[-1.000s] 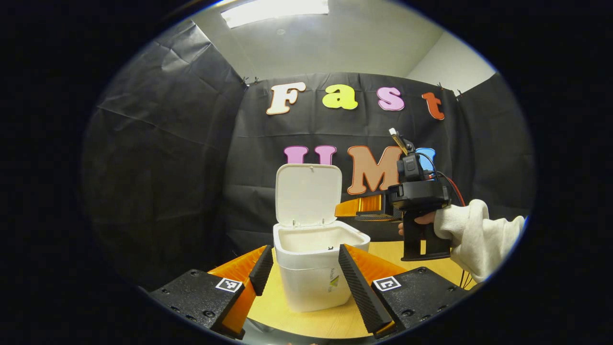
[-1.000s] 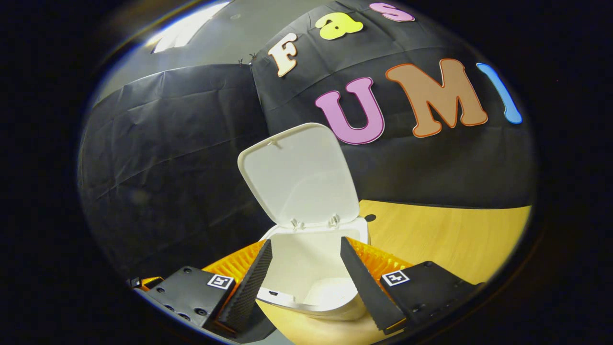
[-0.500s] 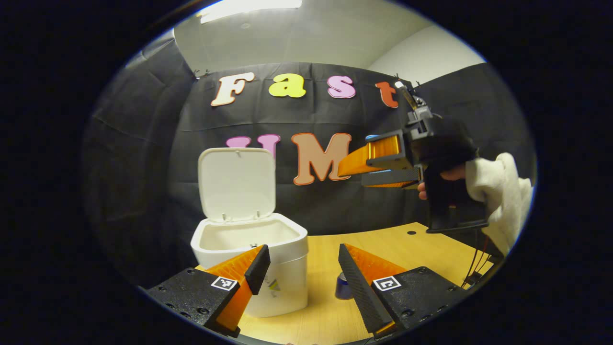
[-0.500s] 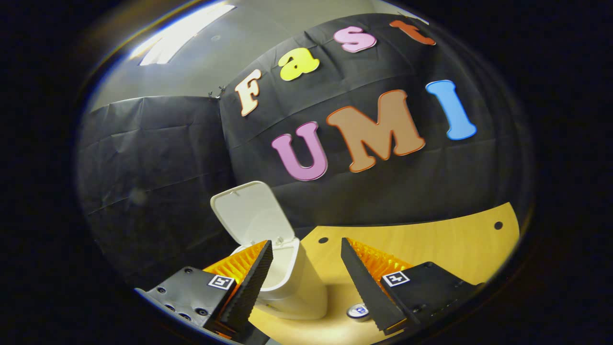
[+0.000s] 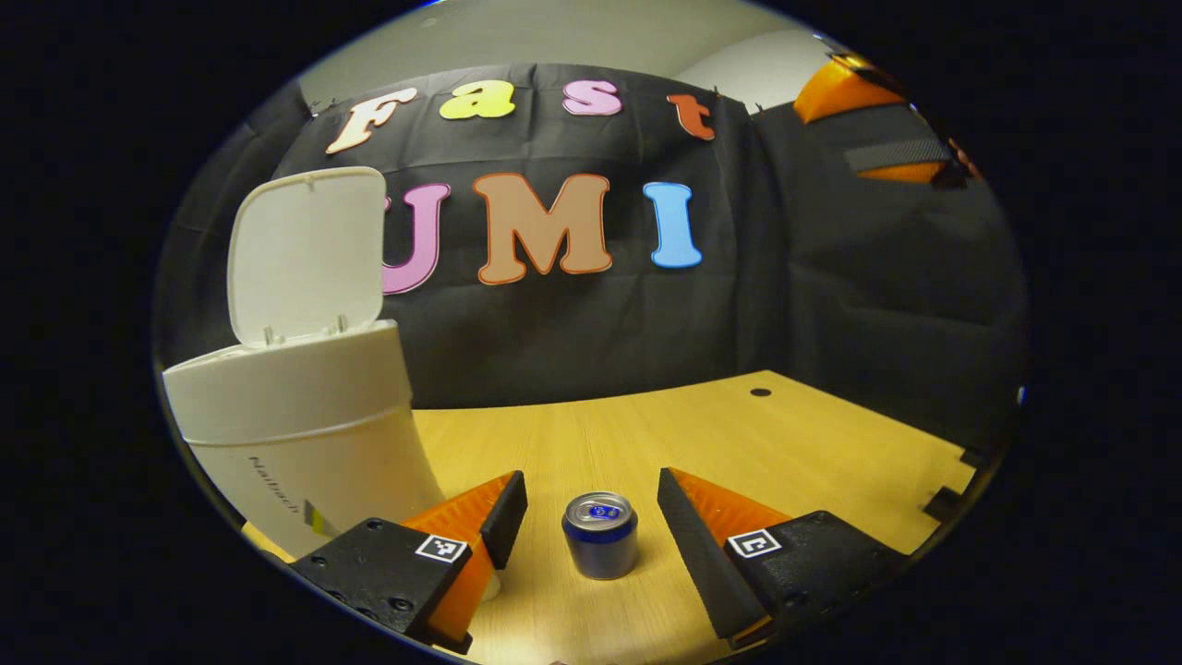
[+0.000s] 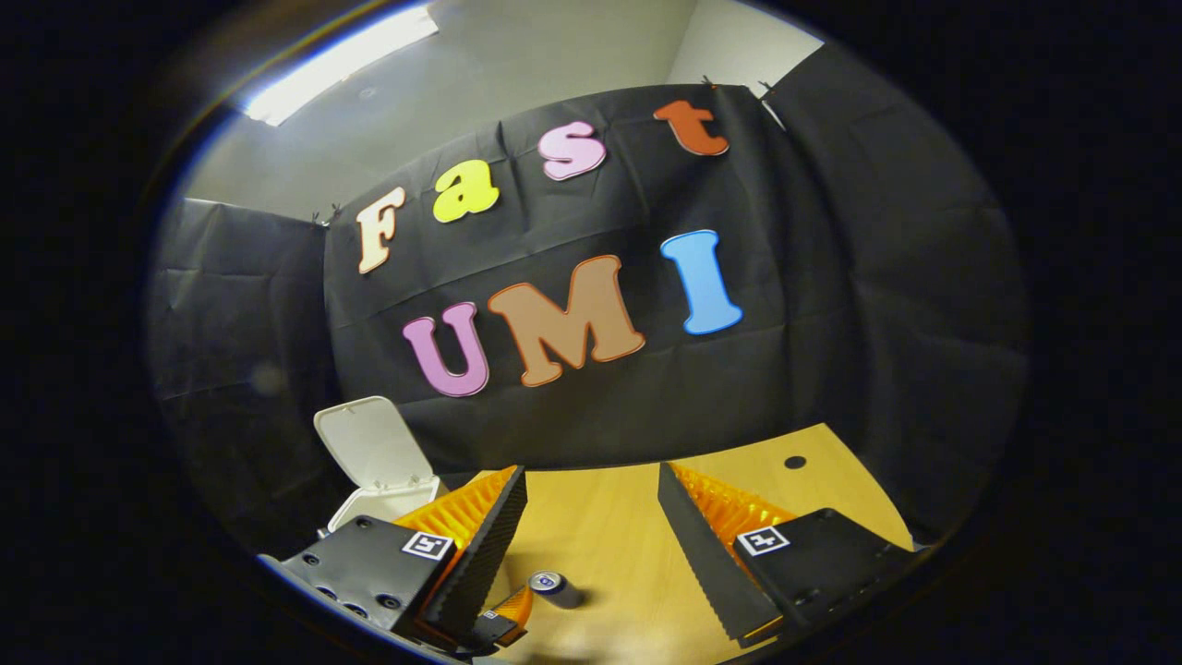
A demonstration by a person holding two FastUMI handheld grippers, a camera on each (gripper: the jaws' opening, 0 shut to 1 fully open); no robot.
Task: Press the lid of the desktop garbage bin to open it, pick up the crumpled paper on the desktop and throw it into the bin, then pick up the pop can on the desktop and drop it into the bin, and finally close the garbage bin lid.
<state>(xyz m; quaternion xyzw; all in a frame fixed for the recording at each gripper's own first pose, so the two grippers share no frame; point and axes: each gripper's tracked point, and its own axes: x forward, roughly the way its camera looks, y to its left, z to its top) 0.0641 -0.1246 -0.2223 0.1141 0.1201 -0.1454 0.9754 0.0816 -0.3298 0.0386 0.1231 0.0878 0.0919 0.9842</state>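
Observation:
The white garbage bin (image 5: 305, 443) stands at the left of the left gripper view with its lid (image 5: 305, 254) tipped up and back. A blue and silver pop can (image 5: 600, 534) stands upright on the wooden table (image 5: 739, 434). It sits just ahead of my left gripper (image 5: 591, 494), in line with the gap between its open fingers, untouched. My right gripper (image 6: 591, 489) hangs high over the table, open and empty. From up there the can (image 6: 554, 586) looks small, and the bin's lid (image 6: 374, 448) shows at the lower left. The right gripper (image 5: 868, 129) also appears at the upper right of the left gripper view.
The bin stands close to my left gripper's left finger. Bare table stretches to the right and back, as far as a small round hole (image 5: 760, 392) near the black cloth wall. The table's right edge (image 5: 951, 480) has notches.
My left gripper swung right and down from the bin until the can came between its fingers. My right gripper rose and drew back from the bin's mouth.

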